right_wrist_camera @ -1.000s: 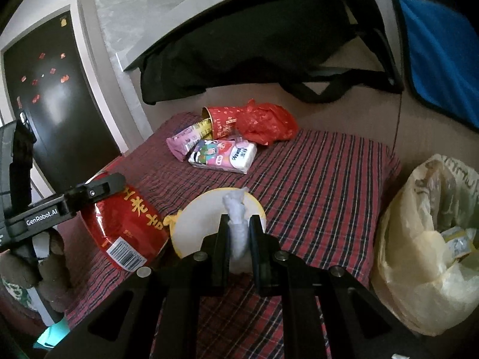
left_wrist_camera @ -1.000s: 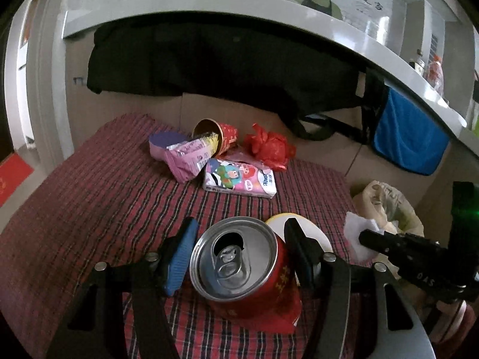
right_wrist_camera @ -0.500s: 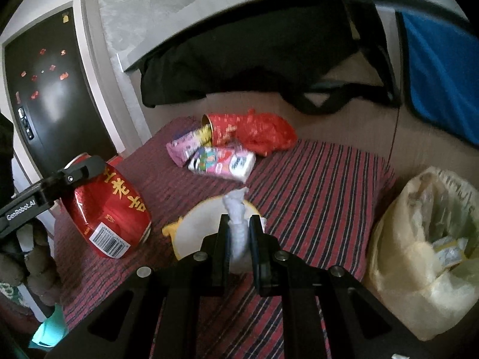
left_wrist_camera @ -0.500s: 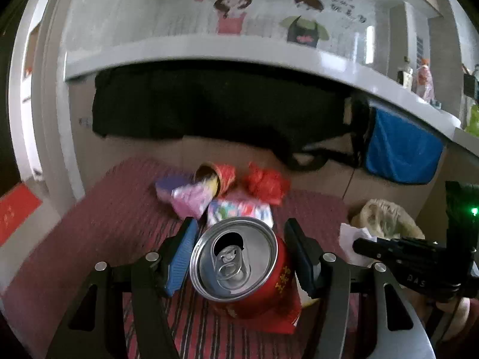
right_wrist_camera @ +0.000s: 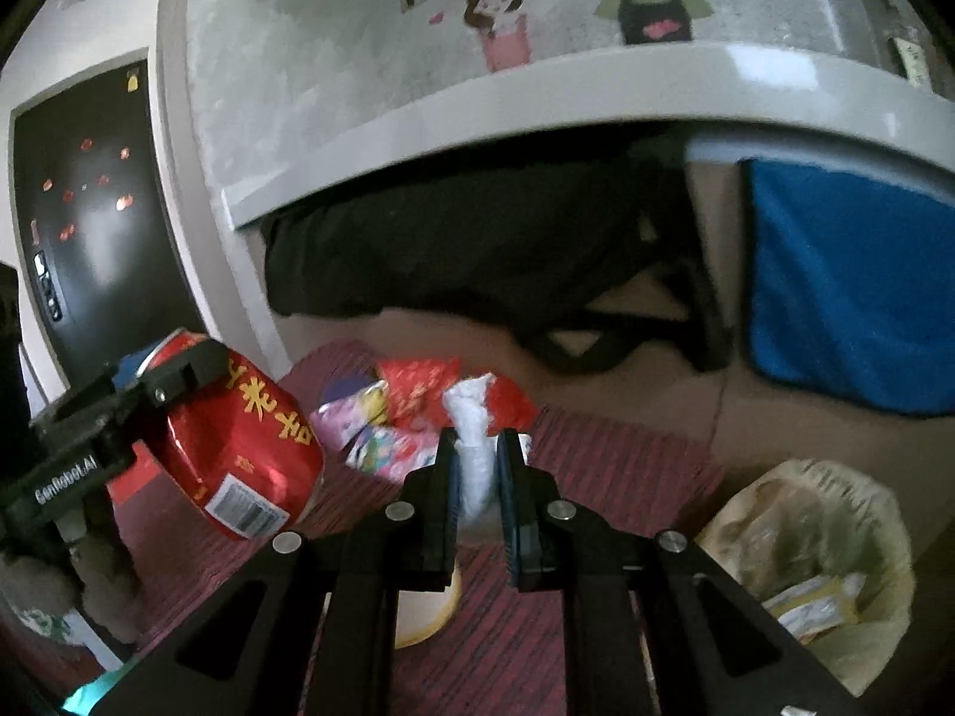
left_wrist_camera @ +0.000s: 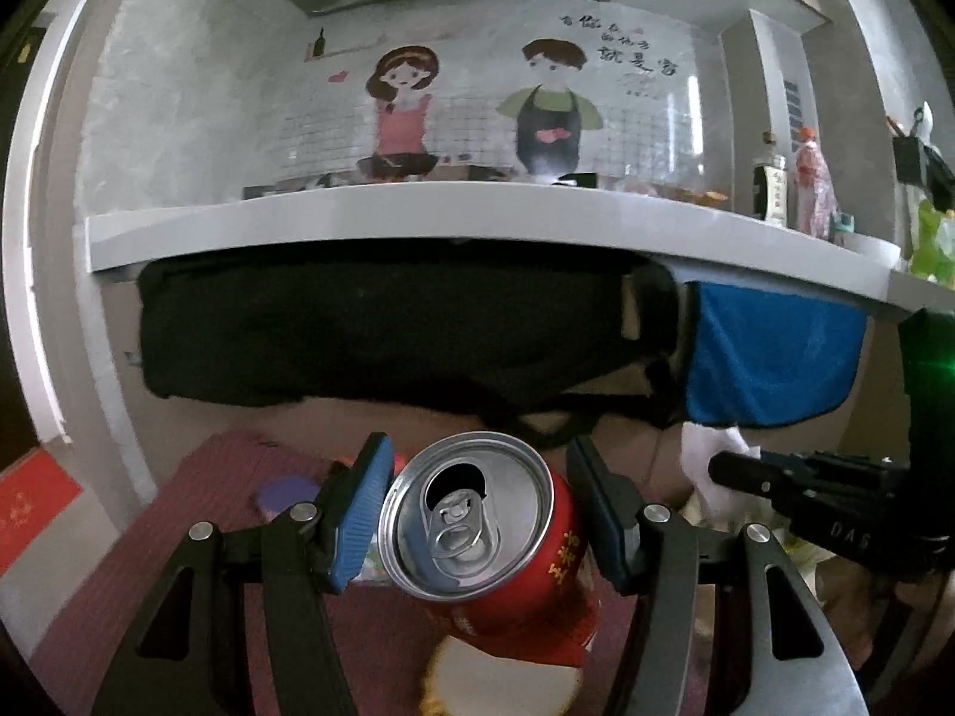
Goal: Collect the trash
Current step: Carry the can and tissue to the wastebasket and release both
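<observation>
Trash in both my grippers, raised over red plaid cloth (right_wrist_camera: 597,447). My left gripper (left_wrist_camera: 477,501) clamps red can (left_wrist_camera: 495,543) by its sides, opened top facing camera. My right gripper (right_wrist_camera: 477,465) pinches white tissue (right_wrist_camera: 471,417). Lined bin (right_wrist_camera: 823,561) low at right.

can (left_wrist_camera: 495,537) in left tongs (left_wrist_camera: 477,513) | tissue (right_wrist_camera: 474,447) in right tongs (right_wrist_camera: 477,477) | bag (right_wrist_camera: 835,567) right
</observation>
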Action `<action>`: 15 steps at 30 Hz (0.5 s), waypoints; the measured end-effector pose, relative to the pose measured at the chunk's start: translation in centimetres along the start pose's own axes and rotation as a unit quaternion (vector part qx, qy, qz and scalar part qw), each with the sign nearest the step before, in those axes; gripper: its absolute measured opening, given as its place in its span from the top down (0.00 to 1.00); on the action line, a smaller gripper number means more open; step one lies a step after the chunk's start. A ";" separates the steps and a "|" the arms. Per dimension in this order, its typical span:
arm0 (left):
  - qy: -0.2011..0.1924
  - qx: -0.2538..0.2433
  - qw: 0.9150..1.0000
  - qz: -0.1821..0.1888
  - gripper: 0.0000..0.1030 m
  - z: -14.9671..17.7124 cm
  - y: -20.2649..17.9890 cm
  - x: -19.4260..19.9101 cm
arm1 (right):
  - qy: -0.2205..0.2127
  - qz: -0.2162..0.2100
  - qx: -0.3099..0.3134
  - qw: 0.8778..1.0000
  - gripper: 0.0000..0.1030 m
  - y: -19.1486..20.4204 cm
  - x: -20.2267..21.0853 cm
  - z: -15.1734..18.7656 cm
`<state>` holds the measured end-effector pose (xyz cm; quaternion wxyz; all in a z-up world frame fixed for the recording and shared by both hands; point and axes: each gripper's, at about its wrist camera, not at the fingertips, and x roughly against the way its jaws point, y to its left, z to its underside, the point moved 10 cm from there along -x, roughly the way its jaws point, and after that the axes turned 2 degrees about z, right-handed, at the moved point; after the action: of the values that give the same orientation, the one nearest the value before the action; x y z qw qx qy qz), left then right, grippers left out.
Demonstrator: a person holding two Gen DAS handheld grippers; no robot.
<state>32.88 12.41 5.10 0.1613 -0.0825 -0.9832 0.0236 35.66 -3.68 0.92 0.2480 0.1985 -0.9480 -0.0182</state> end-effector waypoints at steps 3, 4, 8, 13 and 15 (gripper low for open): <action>0.003 0.011 1.000 0.013 0.41 0.0 -2.5 -1.4 | -0.013 0.016 -0.001 1.000 0.88 -2.3 1.4 -0.7; 0.004 0.012 1.000 0.018 0.41 0.0 -3.3 -1.8 | -0.017 0.022 -0.001 1.000 0.88 -3.2 1.9 -0.8; 0.010 0.001 0.999 0.042 0.41 0.1 -7.8 -3.6 | -0.030 0.056 -0.005 0.998 0.88 -7.2 4.2 -1.0; 0.012 -0.020 0.997 0.078 0.41 -0.1 -13.8 -5.5 | -0.037 0.090 -0.028 0.995 0.88 -12.0 6.2 -0.5; 0.010 -0.027 0.996 0.089 0.41 -0.2 -15.8 -5.9 | -0.039 0.104 -0.040 0.993 0.88 -14.0 7.2 -0.2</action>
<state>36.06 -4.14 4.58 0.1664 -0.1738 -0.9706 0.0105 35.17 -19.31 2.51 0.2189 0.0884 -0.9710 -0.0380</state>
